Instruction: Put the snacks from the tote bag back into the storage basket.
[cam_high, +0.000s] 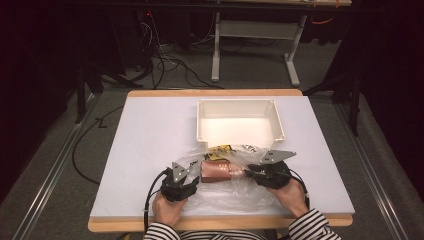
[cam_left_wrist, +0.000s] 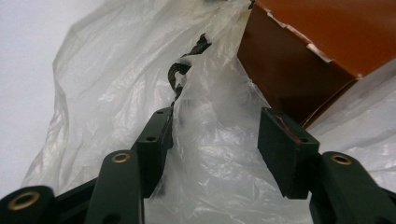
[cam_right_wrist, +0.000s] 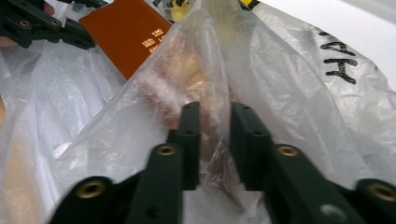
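Clear plastic bag (cam_high: 220, 177) at tabletop (cam_high: 150, 145) 6 o'clock: light, limp, slippery; brown box (cam_high: 216, 171) inside stiff. Left tongs (cam_left_wrist: 219, 140) half open around film; right tongs (cam_right_wrist: 215, 135) pinch bunched fold; grab gathered film.

a white open tray (cam_high: 239, 131) sits at the white table's (cam_high: 150, 150) twelve o'clock edge; beyond it, a grey desk frame (cam_high: 255, 47) and tangled black cables (cam_high: 170, 65) cross the floor.

High view above counter (cam_high: 150, 130), facing forward-down; both tongs views close-up, sharing plastic bag (cam_left_wrist: 93, 93) and brown box (cam_right_wrist: 123, 32).
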